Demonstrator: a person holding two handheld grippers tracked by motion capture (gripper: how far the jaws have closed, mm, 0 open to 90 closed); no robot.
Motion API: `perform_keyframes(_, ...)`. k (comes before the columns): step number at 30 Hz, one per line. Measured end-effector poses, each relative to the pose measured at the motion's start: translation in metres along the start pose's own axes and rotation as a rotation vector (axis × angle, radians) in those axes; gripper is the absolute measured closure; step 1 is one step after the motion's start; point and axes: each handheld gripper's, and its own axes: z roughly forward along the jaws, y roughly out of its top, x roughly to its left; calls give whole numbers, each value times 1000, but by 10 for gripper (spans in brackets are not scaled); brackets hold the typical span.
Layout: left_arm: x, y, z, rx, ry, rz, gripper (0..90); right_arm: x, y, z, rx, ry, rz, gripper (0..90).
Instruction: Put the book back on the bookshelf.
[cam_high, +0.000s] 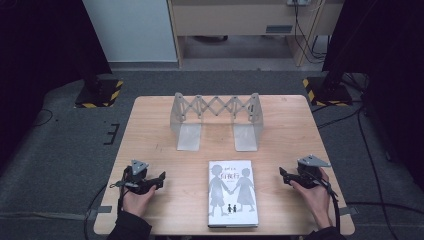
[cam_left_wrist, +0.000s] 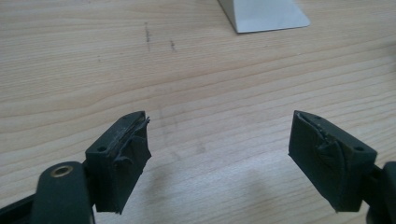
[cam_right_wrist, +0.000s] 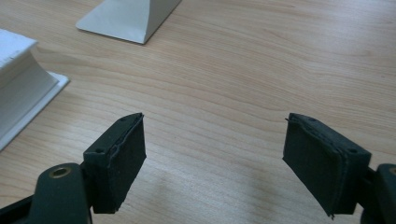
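The book (cam_high: 232, 193) lies flat at the table's (cam_high: 150, 130) near edge, bare wood either side. Left gripper (cam_high: 161, 176) and right gripper (cam_high: 281, 173) flank it, jaws apart, empty.

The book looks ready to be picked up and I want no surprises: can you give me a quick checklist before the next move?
1. Book lies flat, cover up, between the hands: ok.
2. Left tongs open, nothing between them: ok.
3. Right tongs open, nothing between them: ok.
4. Extendable bookend rack upright behind the book, apart from it: ok.
5. Table bare around the book: ok.
6. Book's weight: cannot tell.
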Motion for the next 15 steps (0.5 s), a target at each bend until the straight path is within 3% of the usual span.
perform_keyframes(15, -17, 4, -6, -43, -85, 23, 185, 18, 9, -9, -47, 56, -15, 212)
